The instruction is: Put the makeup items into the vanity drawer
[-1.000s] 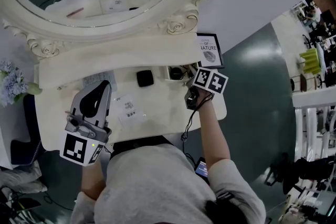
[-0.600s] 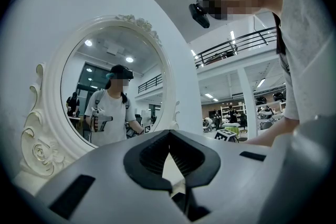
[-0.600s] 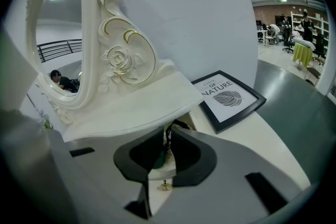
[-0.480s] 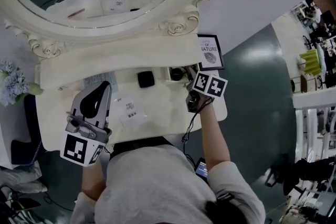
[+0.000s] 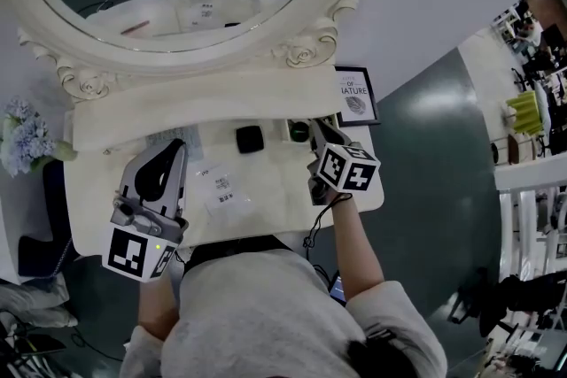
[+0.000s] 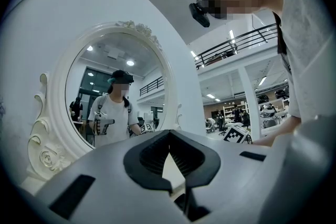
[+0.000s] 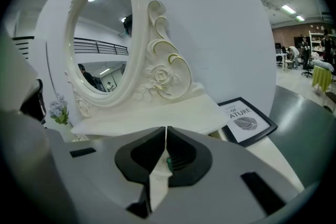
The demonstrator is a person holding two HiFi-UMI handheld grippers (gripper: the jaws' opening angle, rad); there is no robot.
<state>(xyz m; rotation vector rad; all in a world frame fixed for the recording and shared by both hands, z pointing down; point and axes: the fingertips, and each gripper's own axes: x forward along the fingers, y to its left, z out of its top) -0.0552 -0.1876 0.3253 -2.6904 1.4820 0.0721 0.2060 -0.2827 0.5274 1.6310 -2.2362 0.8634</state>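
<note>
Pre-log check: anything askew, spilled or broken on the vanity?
Nothing stands out. The black case and paper packets lie flat on the vanity top; the framed print sits at its back right corner. No spill or damage visible.

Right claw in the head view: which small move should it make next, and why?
Probably open the right claw and tip it down toward the black compact. Its jaws meet at the tips with nothing clearly held, and the compact lies loose on the vanity top nearby.
</note>
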